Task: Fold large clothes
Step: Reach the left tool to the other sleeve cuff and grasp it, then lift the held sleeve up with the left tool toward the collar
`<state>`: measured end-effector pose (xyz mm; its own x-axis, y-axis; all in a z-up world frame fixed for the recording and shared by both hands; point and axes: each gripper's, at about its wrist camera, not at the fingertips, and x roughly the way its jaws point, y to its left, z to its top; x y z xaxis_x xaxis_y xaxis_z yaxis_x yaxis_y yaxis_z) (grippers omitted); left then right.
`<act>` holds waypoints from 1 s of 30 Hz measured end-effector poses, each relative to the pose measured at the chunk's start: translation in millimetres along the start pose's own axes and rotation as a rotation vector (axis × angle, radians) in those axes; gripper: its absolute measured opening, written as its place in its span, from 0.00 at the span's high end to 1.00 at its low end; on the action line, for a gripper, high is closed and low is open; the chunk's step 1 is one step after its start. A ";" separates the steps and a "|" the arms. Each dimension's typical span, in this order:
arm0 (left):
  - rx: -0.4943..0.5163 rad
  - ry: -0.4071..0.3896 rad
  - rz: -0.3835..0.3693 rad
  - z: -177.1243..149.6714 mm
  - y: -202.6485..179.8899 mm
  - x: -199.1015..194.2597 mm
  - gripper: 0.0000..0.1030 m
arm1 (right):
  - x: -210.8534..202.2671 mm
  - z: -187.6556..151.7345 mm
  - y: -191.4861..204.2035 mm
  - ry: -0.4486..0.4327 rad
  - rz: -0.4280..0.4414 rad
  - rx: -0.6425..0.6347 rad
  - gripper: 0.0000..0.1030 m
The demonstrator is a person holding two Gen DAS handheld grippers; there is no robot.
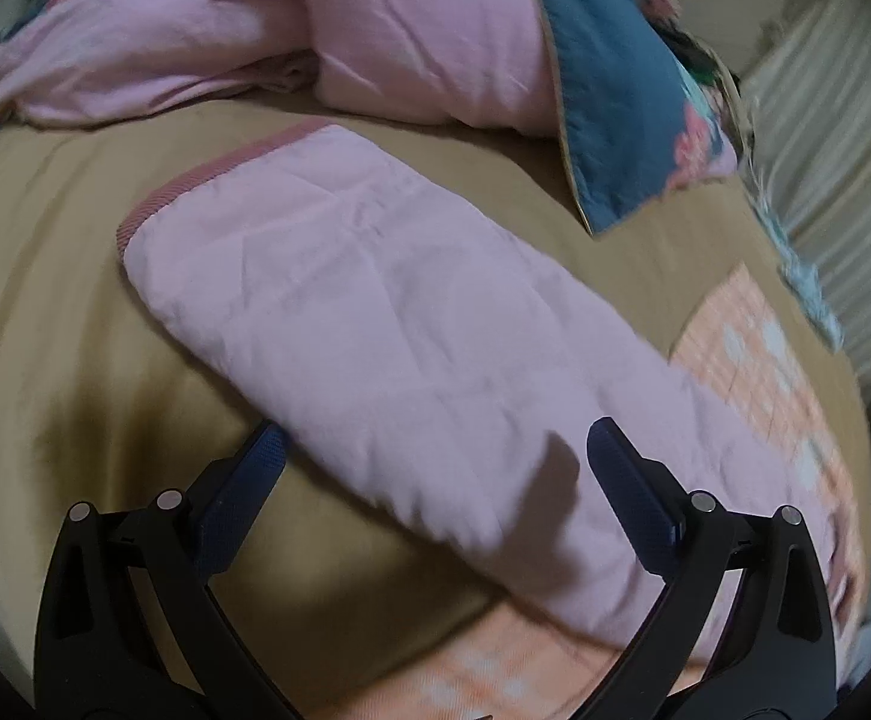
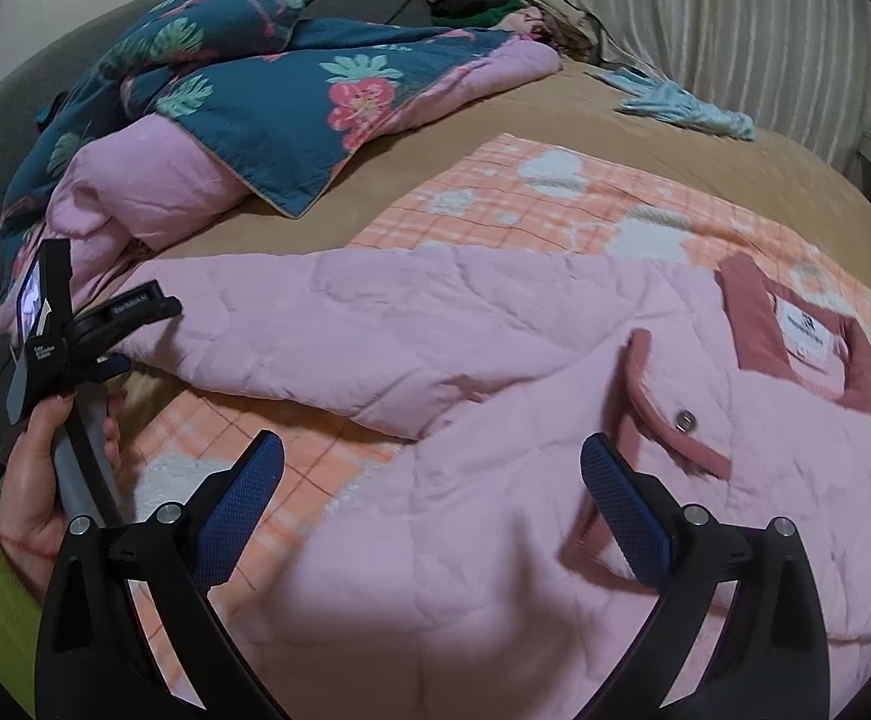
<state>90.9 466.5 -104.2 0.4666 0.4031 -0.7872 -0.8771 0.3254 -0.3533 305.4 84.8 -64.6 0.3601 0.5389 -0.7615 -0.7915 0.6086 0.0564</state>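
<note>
Lying flat, jacket sleeve (image 1: 375, 324) points upper-left.

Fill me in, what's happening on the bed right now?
A person with a handheld gripper in each hand is folding a pink quilted jacket spread over an orange checked blanket on the bed. The left gripper hangs open over the jacket's outstretched sleeve; the right gripper hangs open over the body, near the collar. Neither grips fabric. A floral duvet lies bunched behind.
</note>
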 end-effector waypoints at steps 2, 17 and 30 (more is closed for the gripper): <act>-0.036 -0.004 0.007 5.8 7.4 5.0 0.09 | -4.1 -2.7 -7.7 -0.004 -0.008 0.017 0.04; -0.068 -0.160 -0.117 29.9 22.7 -34.1 0.88 | -50.6 -28.5 -69.3 -0.077 -0.073 0.167 0.04; 0.177 -0.262 -0.345 16.0 -81.4 -148.4 0.90 | -125.2 -62.5 -109.6 -0.132 -0.144 0.238 0.04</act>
<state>94.9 393.9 49.4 0.7609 0.4407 -0.4763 -0.6431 0.6101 -0.4628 316.2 -85.8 -15.8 0.5340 0.4986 -0.6828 -0.5949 0.7954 0.1156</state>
